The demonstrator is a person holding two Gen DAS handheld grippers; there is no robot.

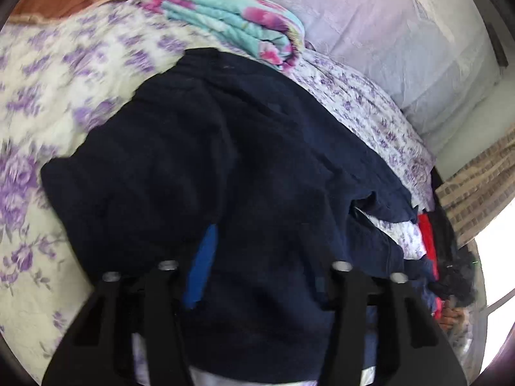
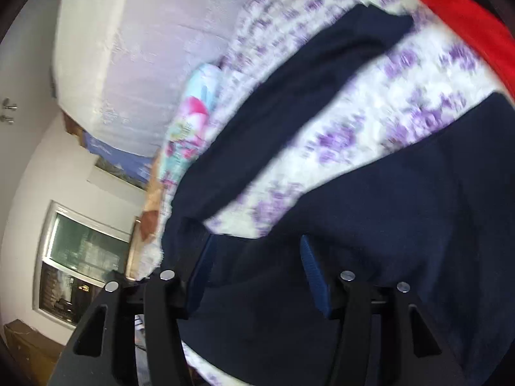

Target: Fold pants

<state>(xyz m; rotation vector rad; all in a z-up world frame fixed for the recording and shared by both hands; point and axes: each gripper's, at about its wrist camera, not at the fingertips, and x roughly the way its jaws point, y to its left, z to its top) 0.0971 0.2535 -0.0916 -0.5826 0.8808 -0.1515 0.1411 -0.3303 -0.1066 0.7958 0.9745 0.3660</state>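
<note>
Dark navy pants lie spread over the purple-flowered bedsheet and fill the middle of the left wrist view. My left gripper hovers low over their near end. Its jaws stand apart, one blue pad shows, and the cloth lies loose between them. In the right wrist view the pants show as two dark bands with a strip of bedsheet between them. My right gripper is also open just above the fabric, blue pad clear of it. Both views are motion-blurred.
A folded turquoise and pink floral blanket lies just beyond the pants, with a pale lilac pillow behind it. Red cloth and other dark clothes sit at the bed's right edge. A window is on the far wall.
</note>
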